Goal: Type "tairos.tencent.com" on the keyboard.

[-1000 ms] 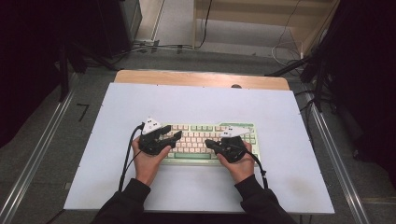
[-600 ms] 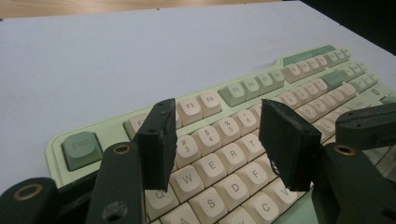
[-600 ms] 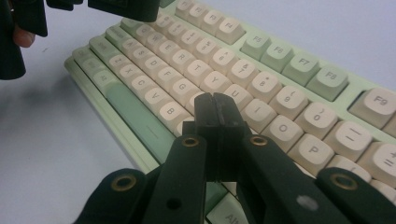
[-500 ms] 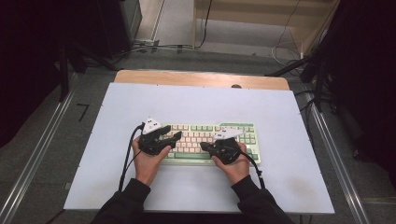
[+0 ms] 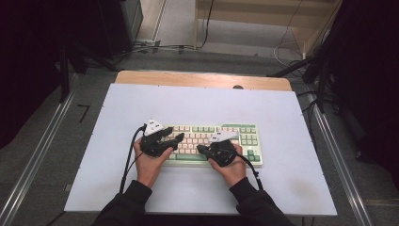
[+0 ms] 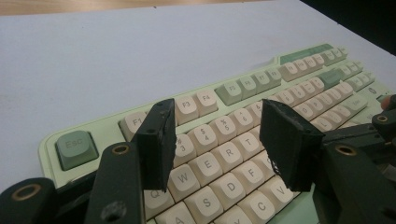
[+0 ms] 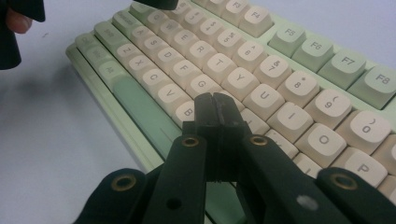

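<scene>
On the white table, the pale green keyboard is lying near your edge, its rounded cream plastic keycaps looking smooth and matte. You are holding your right tool clenched, empty, poised over the H key, so a press seems imminent; your left tool is hanging released above the letter rows.

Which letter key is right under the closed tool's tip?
The H key, as far as the right tool view shows: the closed right tool partly covers it, between G and its right-hand neighbour.
</scene>
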{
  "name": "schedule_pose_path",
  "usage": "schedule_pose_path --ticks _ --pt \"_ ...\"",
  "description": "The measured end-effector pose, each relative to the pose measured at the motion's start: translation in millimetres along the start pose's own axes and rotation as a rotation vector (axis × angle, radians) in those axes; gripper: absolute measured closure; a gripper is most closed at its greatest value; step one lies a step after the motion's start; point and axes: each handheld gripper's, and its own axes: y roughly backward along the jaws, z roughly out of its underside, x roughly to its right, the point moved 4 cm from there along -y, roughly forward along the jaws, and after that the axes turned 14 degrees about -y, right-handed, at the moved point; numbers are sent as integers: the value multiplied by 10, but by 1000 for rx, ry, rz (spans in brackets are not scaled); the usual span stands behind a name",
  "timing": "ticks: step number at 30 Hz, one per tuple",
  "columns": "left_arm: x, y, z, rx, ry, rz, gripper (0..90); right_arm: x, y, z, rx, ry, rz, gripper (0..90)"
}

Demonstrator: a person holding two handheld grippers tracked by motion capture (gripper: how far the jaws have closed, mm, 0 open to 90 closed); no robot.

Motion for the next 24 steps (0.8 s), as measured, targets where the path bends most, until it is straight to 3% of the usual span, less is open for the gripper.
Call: schedule_pose_path --ticks 13,19,24 --pt "-5 7 -4 3 4 2 456 4 -23 13 -4 6 10 877" --pt "5 8 -11 4 2 6 457 13 158 -71 64 -10 -14 877" --pt "38 -7 -13 -1 -10 28 509 82 257 -84 80 -25 -3 877"
